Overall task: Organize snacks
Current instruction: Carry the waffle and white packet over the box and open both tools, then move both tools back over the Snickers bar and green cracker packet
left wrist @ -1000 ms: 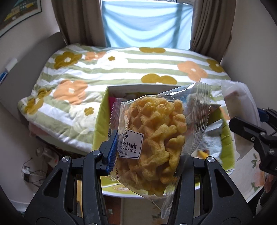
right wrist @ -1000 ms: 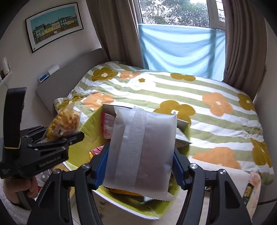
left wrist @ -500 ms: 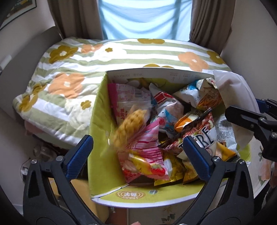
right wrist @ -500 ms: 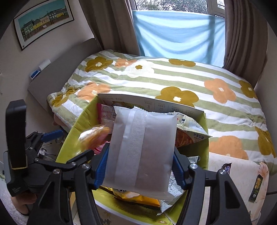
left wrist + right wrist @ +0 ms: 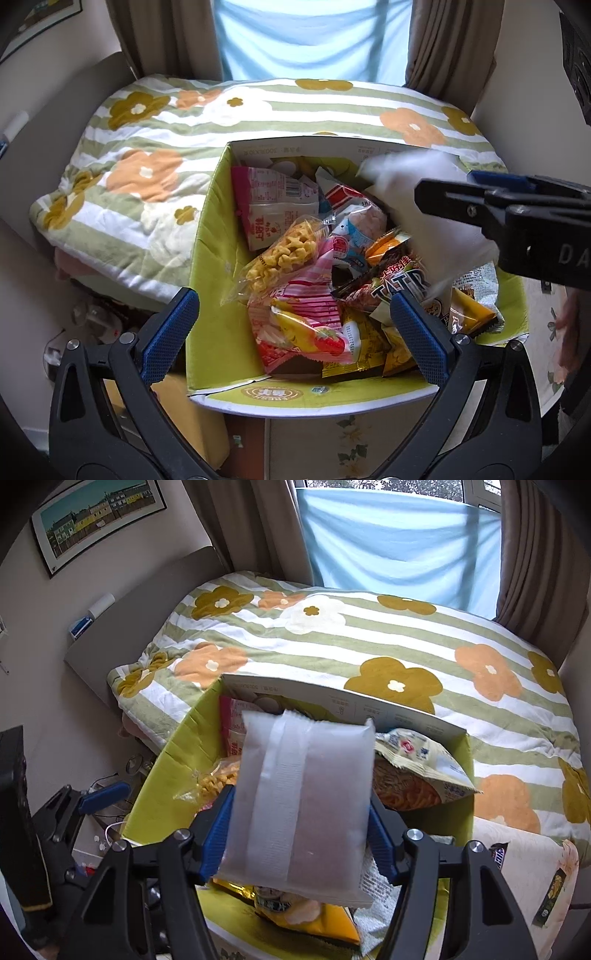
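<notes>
Here, left claw [image 5: 293, 334] gapes over "TATR" packet [image 5: 391, 286]; right claw [image 5: 301, 832] clamps white pouch [image 5: 301, 805] (unlabelled).

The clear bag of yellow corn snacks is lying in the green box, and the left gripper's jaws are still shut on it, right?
No. In the left wrist view the left gripper is open and empty; the clear bag of yellow corn snacks lies loose in the green box.

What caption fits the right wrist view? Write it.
Right gripper holds a white packet above the snack-filled green box.
</notes>
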{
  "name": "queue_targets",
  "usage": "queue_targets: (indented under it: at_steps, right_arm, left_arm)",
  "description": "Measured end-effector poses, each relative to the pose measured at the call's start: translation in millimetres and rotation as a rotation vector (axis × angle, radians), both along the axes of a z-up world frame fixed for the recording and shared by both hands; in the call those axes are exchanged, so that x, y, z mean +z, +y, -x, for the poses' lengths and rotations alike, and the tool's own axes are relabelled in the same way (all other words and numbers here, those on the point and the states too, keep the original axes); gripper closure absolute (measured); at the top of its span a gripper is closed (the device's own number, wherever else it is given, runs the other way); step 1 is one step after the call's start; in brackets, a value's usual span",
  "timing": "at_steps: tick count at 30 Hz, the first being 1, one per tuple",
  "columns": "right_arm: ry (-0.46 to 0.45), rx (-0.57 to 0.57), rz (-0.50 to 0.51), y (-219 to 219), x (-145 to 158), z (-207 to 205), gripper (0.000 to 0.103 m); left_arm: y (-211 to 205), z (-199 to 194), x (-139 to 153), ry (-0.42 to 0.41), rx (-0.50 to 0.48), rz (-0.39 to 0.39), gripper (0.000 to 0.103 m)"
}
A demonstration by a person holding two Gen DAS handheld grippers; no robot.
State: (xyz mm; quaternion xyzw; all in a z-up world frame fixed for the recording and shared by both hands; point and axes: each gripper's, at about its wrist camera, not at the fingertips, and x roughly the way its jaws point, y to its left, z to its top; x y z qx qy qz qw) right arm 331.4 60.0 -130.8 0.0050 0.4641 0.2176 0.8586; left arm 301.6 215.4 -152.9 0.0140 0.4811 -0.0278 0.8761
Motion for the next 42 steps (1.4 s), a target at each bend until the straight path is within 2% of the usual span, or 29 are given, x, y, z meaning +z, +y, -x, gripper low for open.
queue_targets:
  at_steps: [1,2,3,12,19,27,34,42]
  right_arm:
    - [-0.010,-0.003,-0.002,0.0,1.8,0.9,0.021]
    - [-0.021,-0.003,-0.006,-0.6,3.8,2.2,0.005]
    - [-0.031,-0.002,-0.011,-2.3,5.3,4.4,0.002]
    - [-0.037,-0.029,0.014,-12.3,1.4,17.5,0.002]
    - [-0.090,-0.056,0.015,-21.2,25.1,33.7,0.002]
    - [-0.146,-0.179,0.035,-62.8,52.8,63.5,0.002]
    - [-0.155,-0.317,0.042,-123.6,57.1,88.4,0.002]
    - [-0.148,-0.448,0.079,-221.1,44.0,107.1,0.002]
  left_arm:
    - [0.3,0.7,-0.3,0.002,0.003,0.000,0.000]
    - [0.8,1.4,-0.6,0.003,0.006,0.000,0.000]
    - [1.0,2.4,-0.9,0.005,0.009,0.001,0.000]
    - [2.7,13.0,3.2,0.005,0.022,0.002,0.000]
    - [1.1,20.8,23.5,-0.030,0.000,-0.015,0.000]
    - [-21.9,28.1,55.2,-0.100,-0.094,0.011,0.000]
    - [-68.1,29.2,65.0,-0.128,-0.166,0.018,0.000]
    - [-163.4,29.3,61.8,-0.116,-0.244,0.025,0.000]
